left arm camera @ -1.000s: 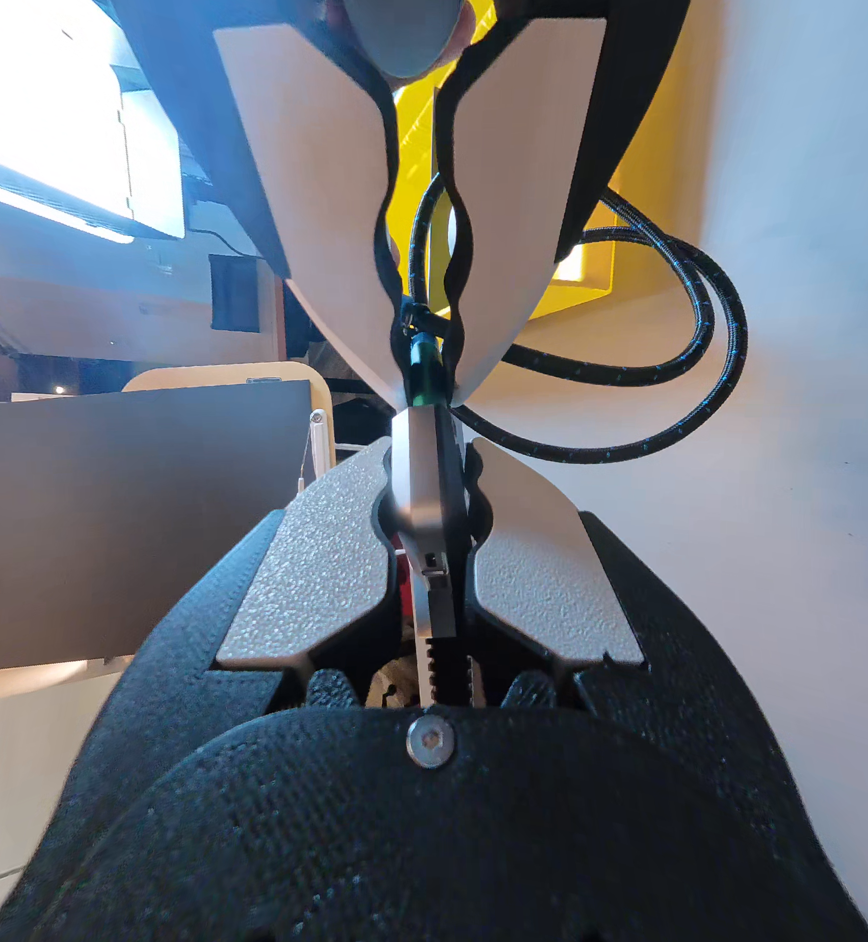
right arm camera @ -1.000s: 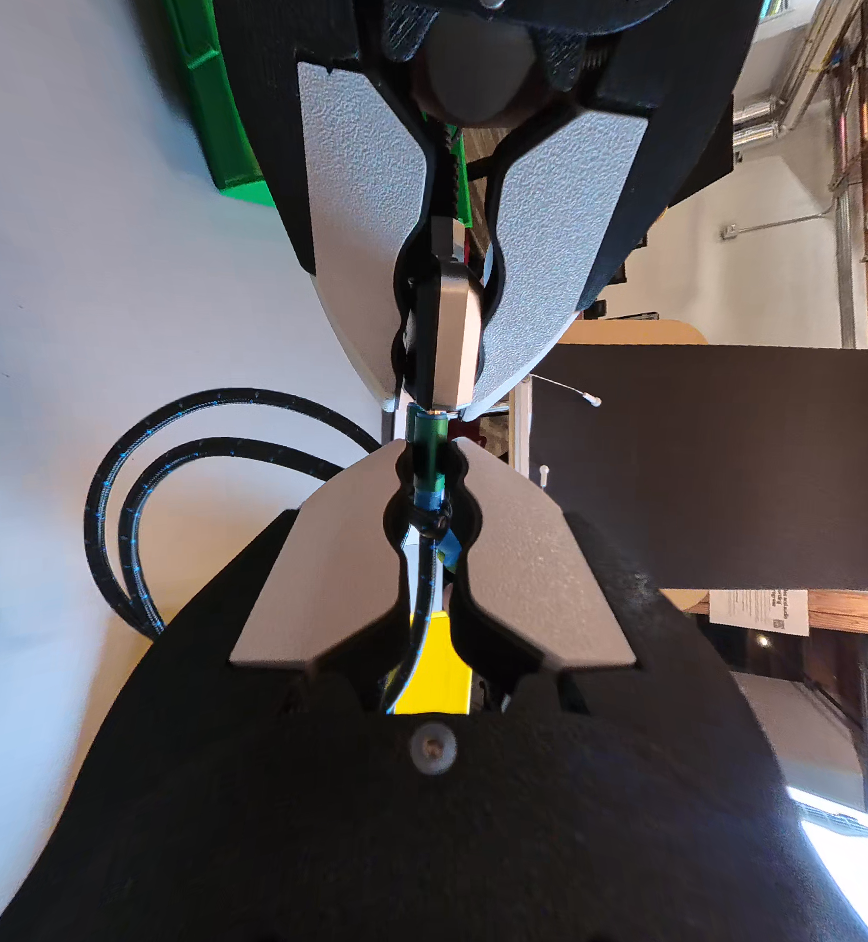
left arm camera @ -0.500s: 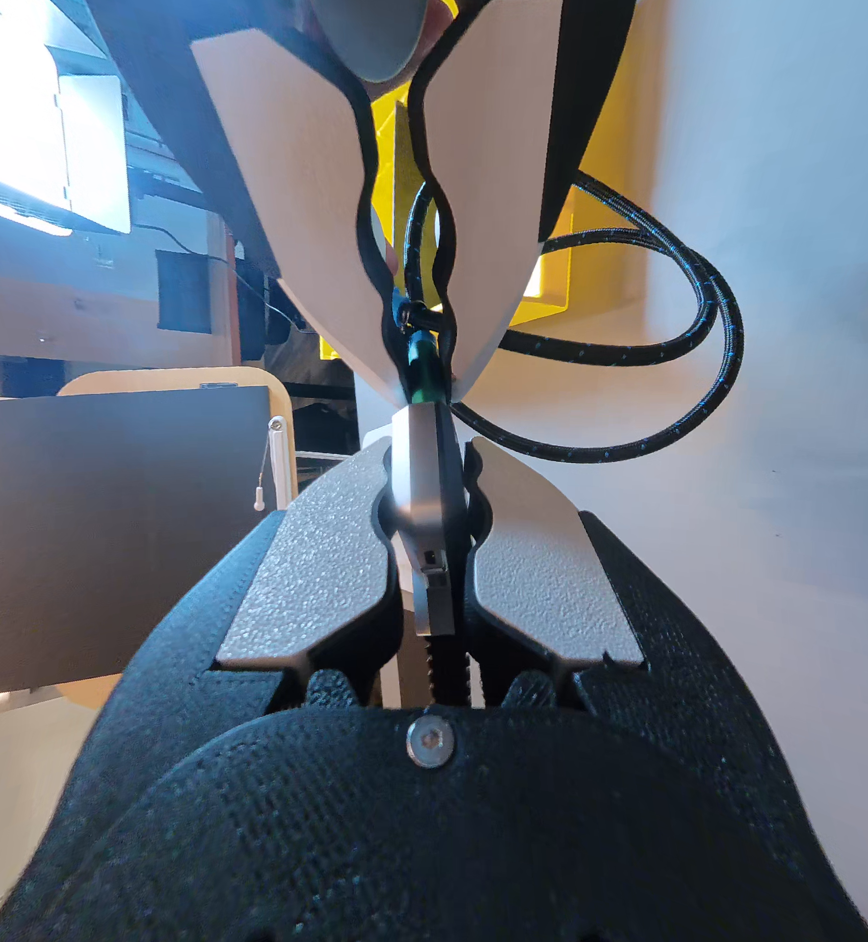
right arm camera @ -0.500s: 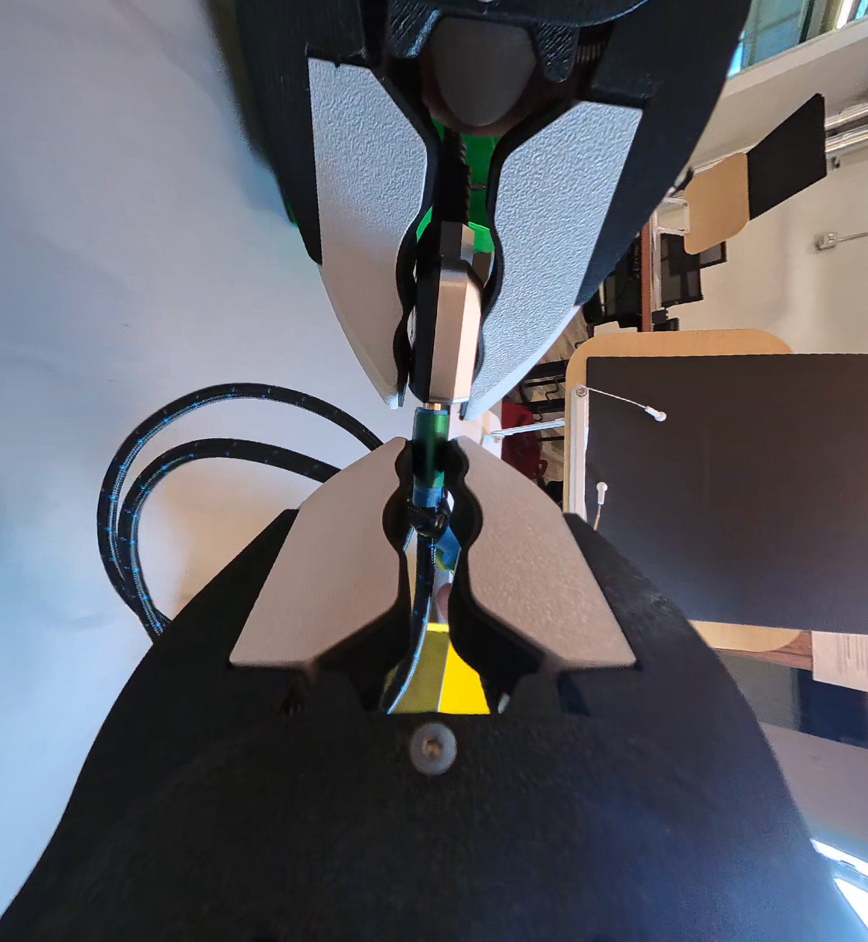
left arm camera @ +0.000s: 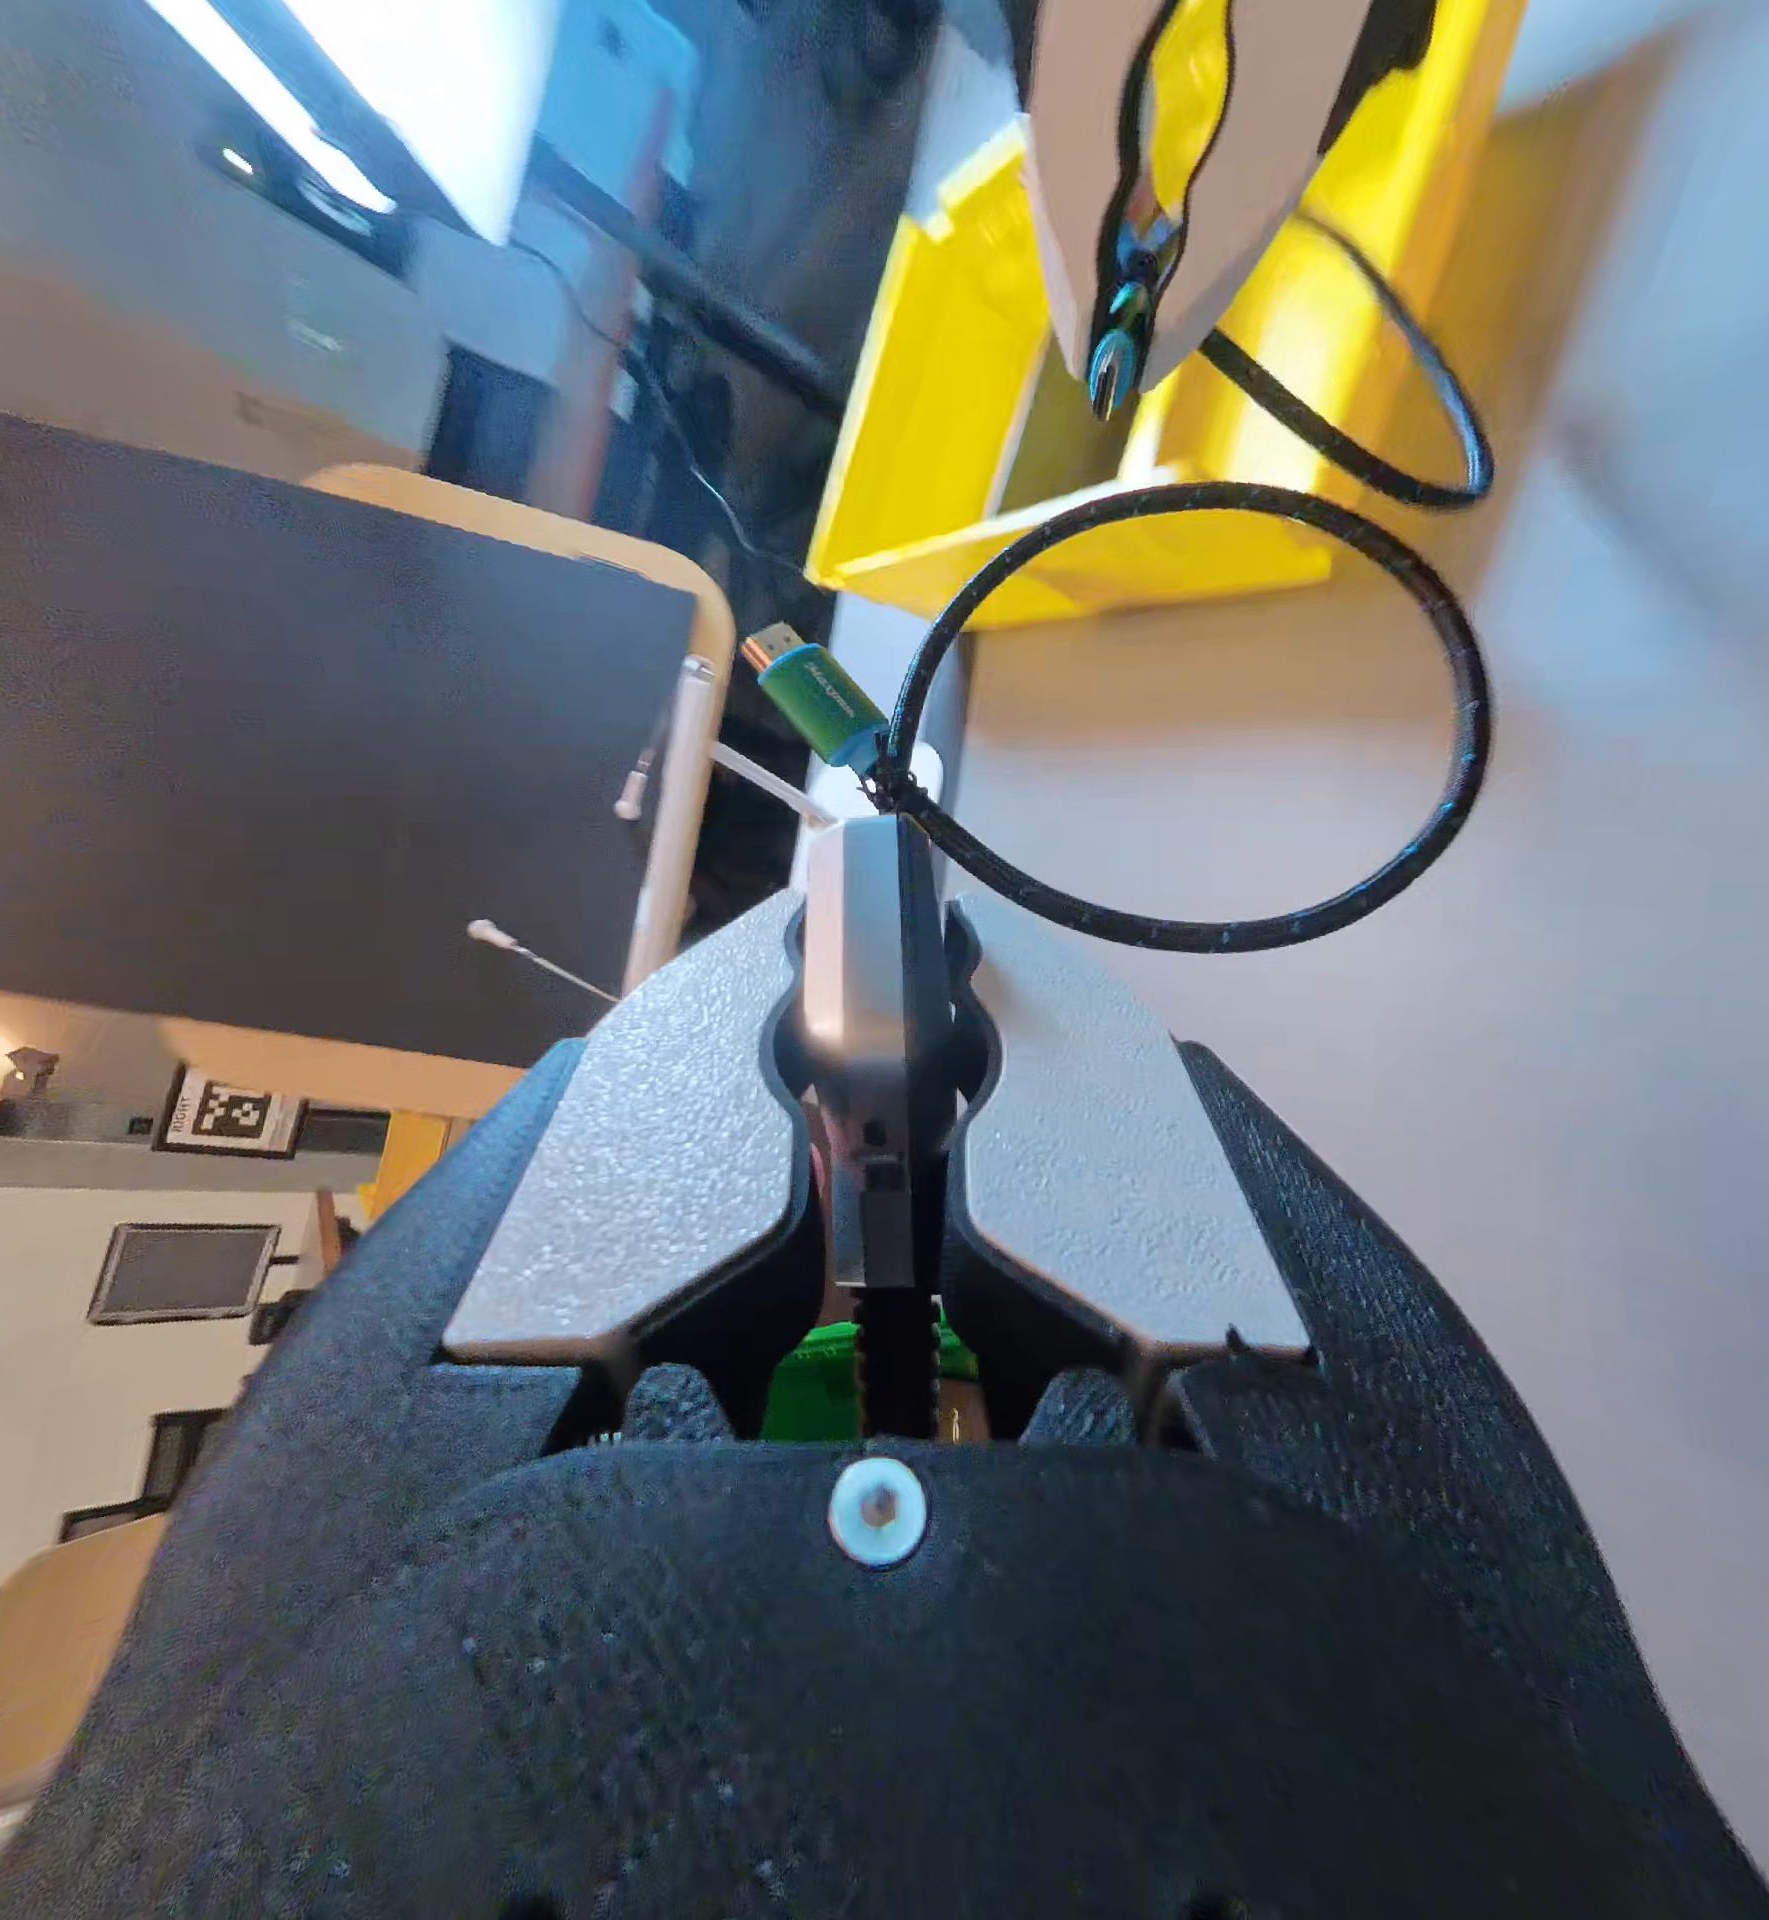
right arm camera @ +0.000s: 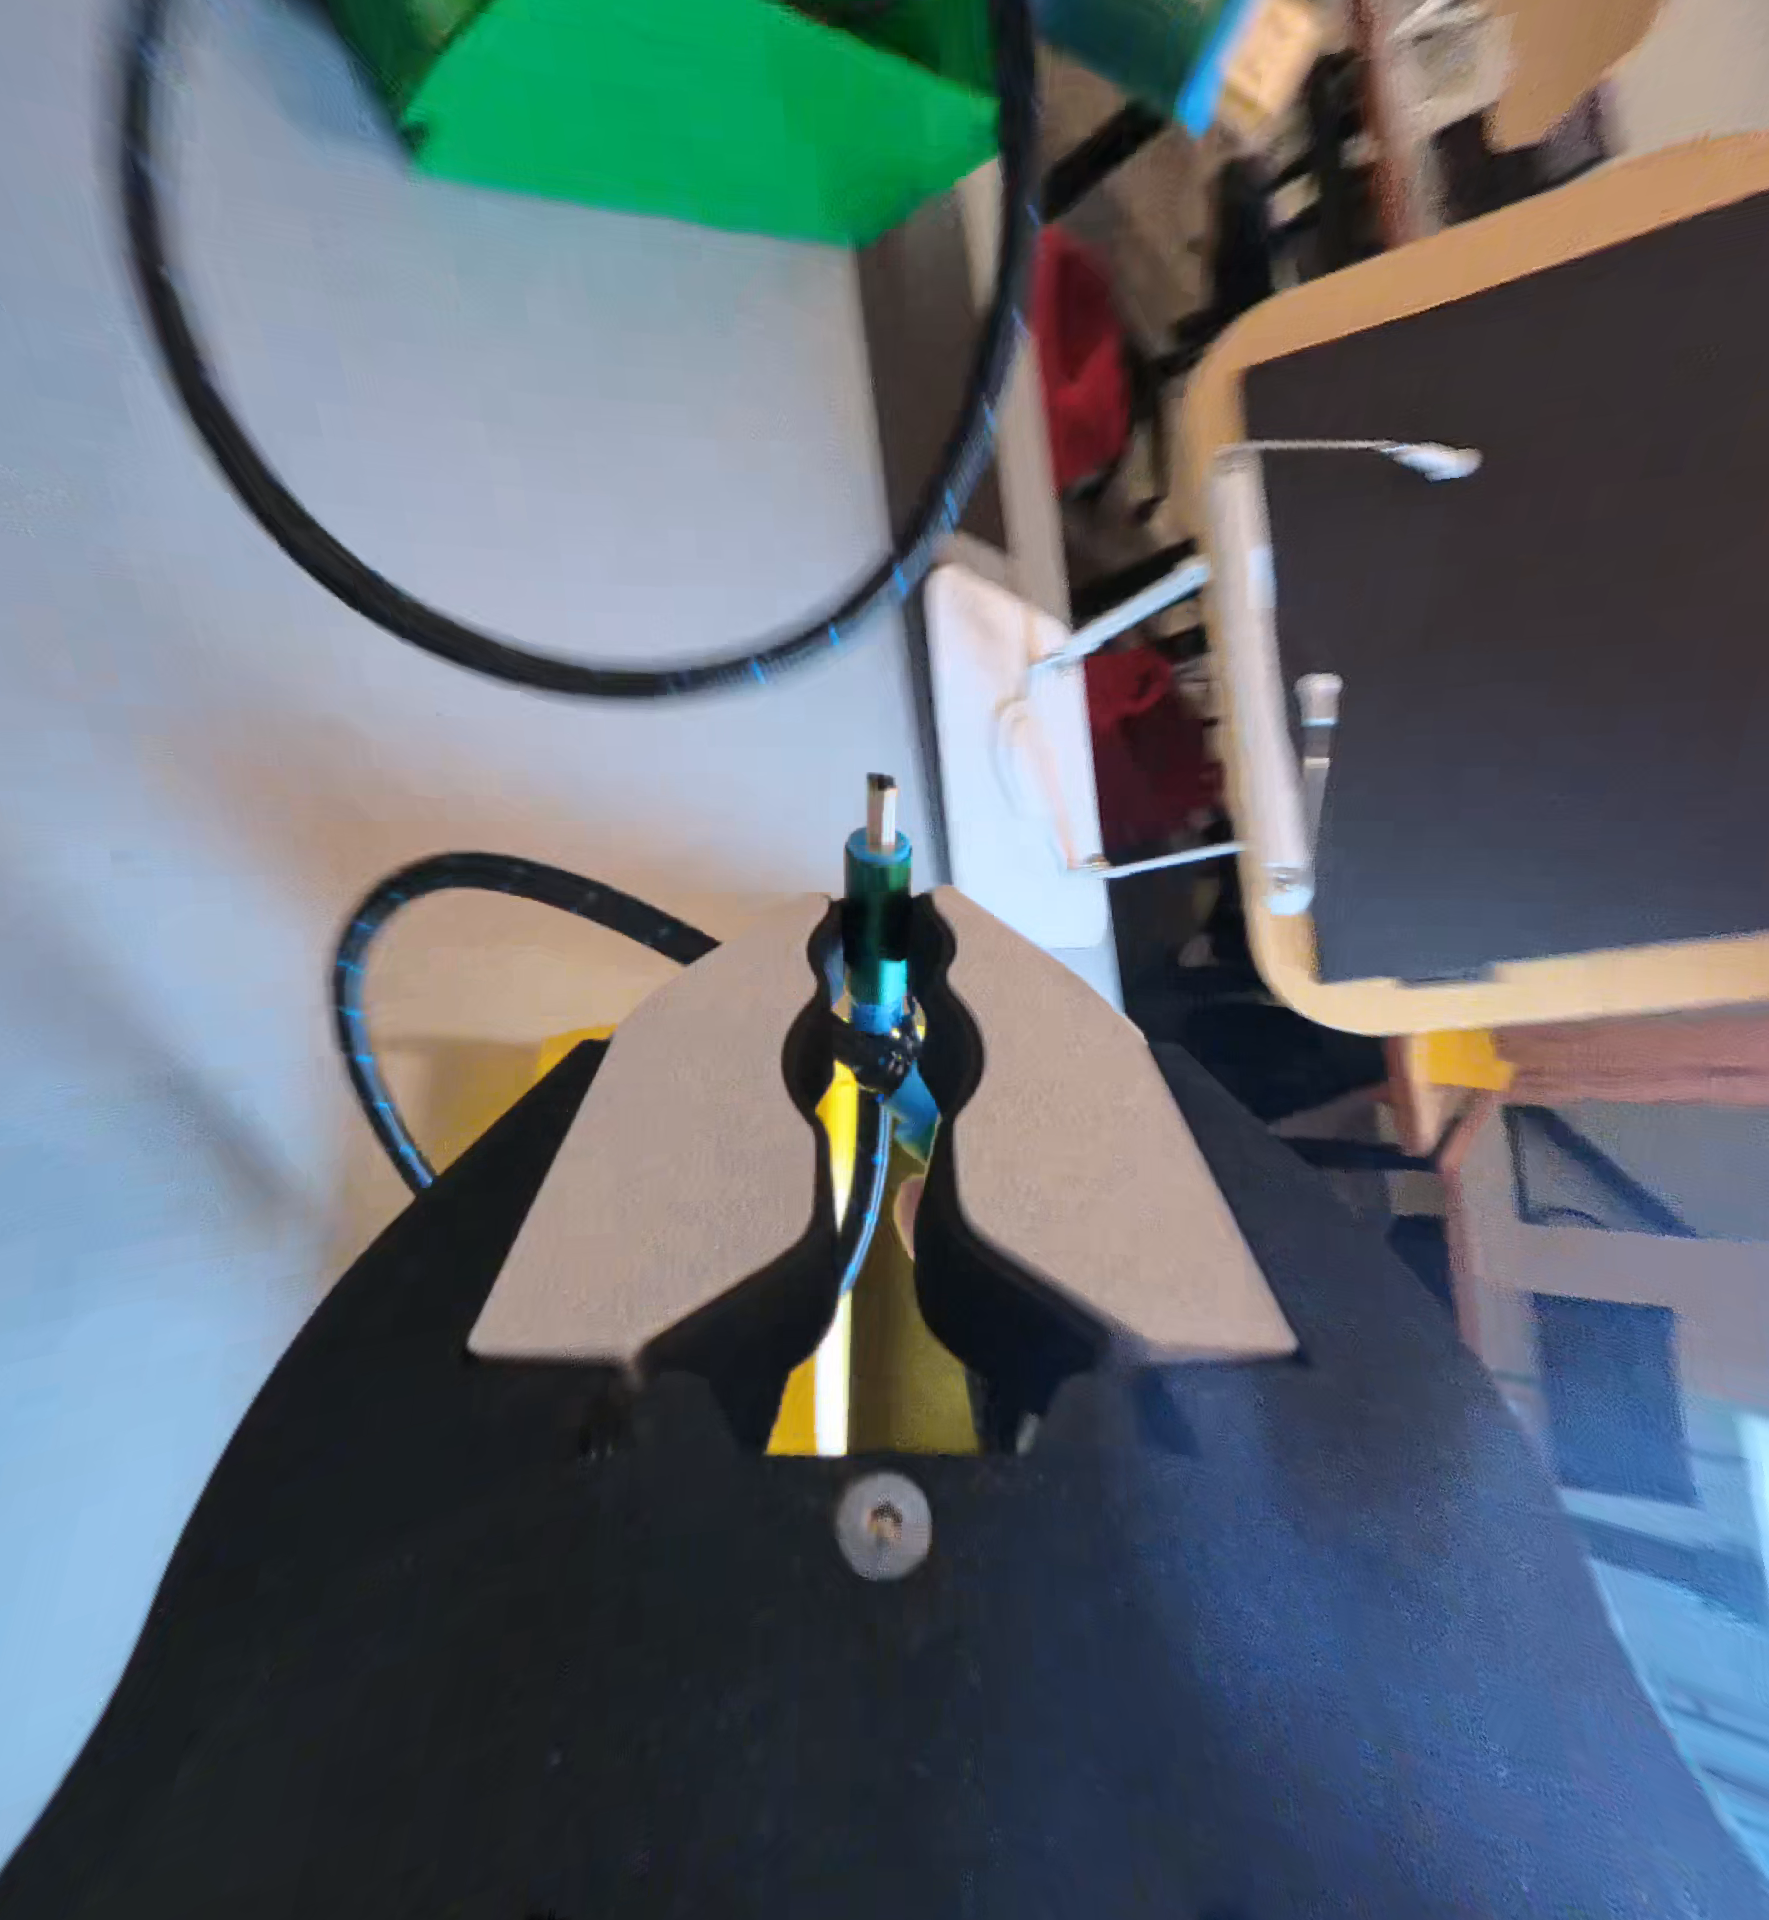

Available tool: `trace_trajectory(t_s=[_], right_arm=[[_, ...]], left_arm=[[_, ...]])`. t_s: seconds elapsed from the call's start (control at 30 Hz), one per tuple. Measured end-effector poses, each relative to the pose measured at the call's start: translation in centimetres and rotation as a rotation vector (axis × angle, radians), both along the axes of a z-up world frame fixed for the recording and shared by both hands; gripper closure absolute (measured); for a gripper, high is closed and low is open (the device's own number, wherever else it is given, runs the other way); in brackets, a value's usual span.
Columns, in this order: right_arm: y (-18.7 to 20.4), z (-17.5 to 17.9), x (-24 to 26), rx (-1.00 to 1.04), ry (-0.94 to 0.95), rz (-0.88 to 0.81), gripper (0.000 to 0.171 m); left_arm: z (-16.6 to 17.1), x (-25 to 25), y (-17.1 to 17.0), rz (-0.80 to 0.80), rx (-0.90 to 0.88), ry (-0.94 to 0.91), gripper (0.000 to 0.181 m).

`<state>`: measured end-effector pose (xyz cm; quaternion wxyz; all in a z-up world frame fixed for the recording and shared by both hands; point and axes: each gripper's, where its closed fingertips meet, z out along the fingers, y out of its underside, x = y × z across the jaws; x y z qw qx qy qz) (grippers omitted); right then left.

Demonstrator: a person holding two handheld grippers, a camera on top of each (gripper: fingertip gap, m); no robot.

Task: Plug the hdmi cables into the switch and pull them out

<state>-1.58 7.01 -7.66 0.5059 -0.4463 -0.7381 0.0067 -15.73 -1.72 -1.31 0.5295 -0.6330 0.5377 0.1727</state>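
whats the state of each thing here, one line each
left hand-held gripper: shut on the switch
switch: held, no plug in it
right hand-held gripper: shut on the hdmi plug
hdmi plug: pulled out, metal tip bare
second hdmi plug: loose, unplugged
braided cable: looped, slack

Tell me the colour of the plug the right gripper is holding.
Green plug with a light-blue collar and silver metal tip; clearest in the right wrist view.

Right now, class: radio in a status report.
Left gripper clamps switch. Right gripper clamps HDMI plug, clear of switch. Second plug dangles loose.
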Motion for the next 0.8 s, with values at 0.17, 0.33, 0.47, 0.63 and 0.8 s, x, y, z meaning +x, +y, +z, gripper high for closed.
trace_trajectory(t_s=[0.17,0.33,0.47,0.63,0.8], right_arm=[[0.7,6.8,1.7,0.052,0.211,-0.087,0.159],[4.9,7.1,6.3,-0.005,0.295,-0.314,0.159],[9.4,4.7,9.3,-0.154,0.350,-0.537,0.159],[14.3,-2.2,11.0,-0.358,0.365,-0.749,0.132],[12.0,1.8,8.4,-0.436,0.557,-0.566,0.120]], left_arm=[[5.3,-0.5,-1.6,-0.065,0.184,-0.194,0.158],[8.1,-0.8,-1.7,-0.046,0.270,-0.364,0.157],[9.5,-1.5,-2.0,-0.041,0.296,-0.473,0.157],[9.4,-0.4,-1.8,-0.069,0.273,-0.512,0.157],[8.5,1.3,-1.3,-0.101,0.234,-0.508,0.157]])
